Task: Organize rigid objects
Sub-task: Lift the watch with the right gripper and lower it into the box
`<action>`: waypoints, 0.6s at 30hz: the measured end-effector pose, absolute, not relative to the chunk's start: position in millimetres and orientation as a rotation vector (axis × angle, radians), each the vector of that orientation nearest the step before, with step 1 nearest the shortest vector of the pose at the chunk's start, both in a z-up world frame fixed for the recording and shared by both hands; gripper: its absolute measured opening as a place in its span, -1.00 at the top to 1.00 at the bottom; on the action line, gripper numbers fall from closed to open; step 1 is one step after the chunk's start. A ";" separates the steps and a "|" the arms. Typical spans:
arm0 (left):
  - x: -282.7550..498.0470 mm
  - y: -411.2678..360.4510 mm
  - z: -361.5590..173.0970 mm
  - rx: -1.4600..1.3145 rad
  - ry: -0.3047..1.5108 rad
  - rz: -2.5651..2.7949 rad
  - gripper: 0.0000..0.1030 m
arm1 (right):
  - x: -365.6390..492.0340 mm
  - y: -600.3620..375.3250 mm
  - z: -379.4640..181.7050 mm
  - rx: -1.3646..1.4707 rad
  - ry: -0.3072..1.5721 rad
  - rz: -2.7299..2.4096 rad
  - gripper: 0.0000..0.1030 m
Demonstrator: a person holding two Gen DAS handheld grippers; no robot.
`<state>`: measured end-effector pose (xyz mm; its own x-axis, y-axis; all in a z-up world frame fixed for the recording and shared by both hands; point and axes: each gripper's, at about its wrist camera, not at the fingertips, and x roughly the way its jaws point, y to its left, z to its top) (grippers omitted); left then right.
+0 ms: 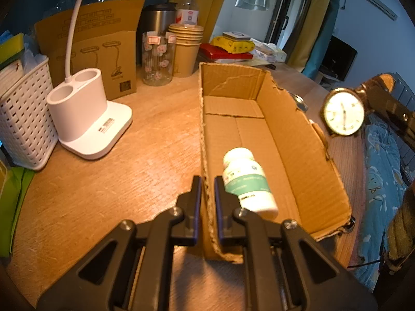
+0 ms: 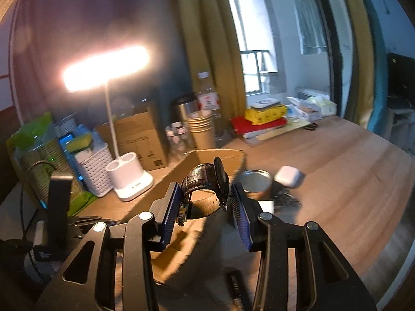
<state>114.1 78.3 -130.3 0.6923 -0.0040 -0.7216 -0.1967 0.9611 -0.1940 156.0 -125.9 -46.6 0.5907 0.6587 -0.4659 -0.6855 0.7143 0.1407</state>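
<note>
- Left wrist view: the cardboard box (image 1: 280, 129) wall is pinched between the left gripper (image 1: 207, 181) fingers; a pill bottle (image 1: 246, 178) lies just right of them.
- The wristwatch (image 2: 207, 181) is clamped between the right gripper (image 2: 205, 194) fingers, the box just beyond: transport step, apparently; lowering and release are called for next.

black claws (image 1: 207, 181) (image 2: 205, 194), blue ridged pads, silver screws

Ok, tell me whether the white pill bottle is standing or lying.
Lying: the white pill bottle rests on its side on the cardboard box floor.
</note>
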 end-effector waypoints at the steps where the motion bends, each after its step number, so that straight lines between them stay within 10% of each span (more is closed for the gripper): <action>1: 114.0 78.3 -130.3 -0.267 0.802 0.109 0.81 | 154.2 -120.7 -48.1 -0.070 0.521 0.786 0.17; 18: 113.8 77.9 -130.4 -0.267 0.802 0.109 0.81 | 149.6 -74.5 -79.8 -0.225 0.580 0.720 0.17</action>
<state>113.8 77.9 -130.4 0.6921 -0.0040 -0.7218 -0.1974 0.9608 -0.1945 149.6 -74.5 -79.8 0.6037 0.5561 -0.5712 -0.6769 0.7360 0.0011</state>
